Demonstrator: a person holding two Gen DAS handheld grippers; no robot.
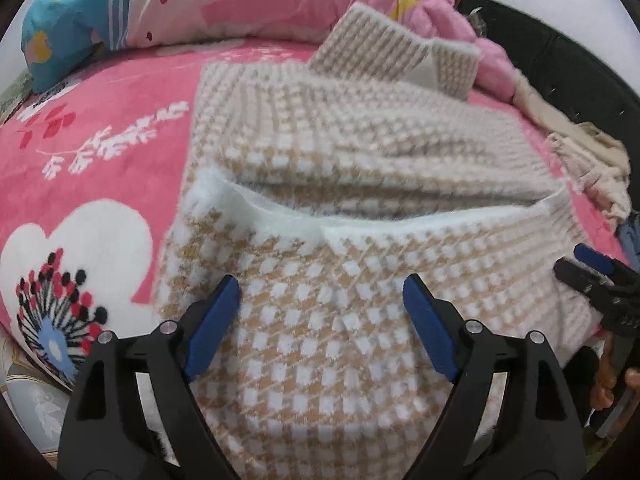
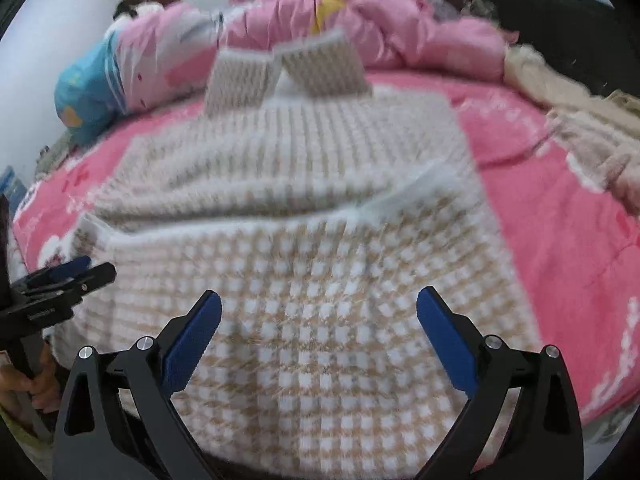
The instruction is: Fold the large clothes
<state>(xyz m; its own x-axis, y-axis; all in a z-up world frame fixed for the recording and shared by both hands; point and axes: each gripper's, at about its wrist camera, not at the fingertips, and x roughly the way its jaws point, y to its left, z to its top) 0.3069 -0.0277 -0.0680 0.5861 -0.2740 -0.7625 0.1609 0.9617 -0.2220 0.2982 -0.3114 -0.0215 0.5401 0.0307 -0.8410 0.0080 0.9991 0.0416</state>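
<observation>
Your left gripper (image 1: 320, 300) and right gripper (image 2: 320, 320) hover side by side, jaws spread, over the near half of the checked sweater (image 1: 340, 208) on the pink blanket (image 1: 100, 152); a quilt (image 1: 240, 0) lies beyond.

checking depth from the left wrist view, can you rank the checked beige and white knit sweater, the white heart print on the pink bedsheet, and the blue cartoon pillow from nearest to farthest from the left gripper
1. Checked beige and white knit sweater: directly under the open left gripper.
2. White heart print: on the pink bedsheet, near left.
3. Blue cartoon pillow: far left corner.
</observation>
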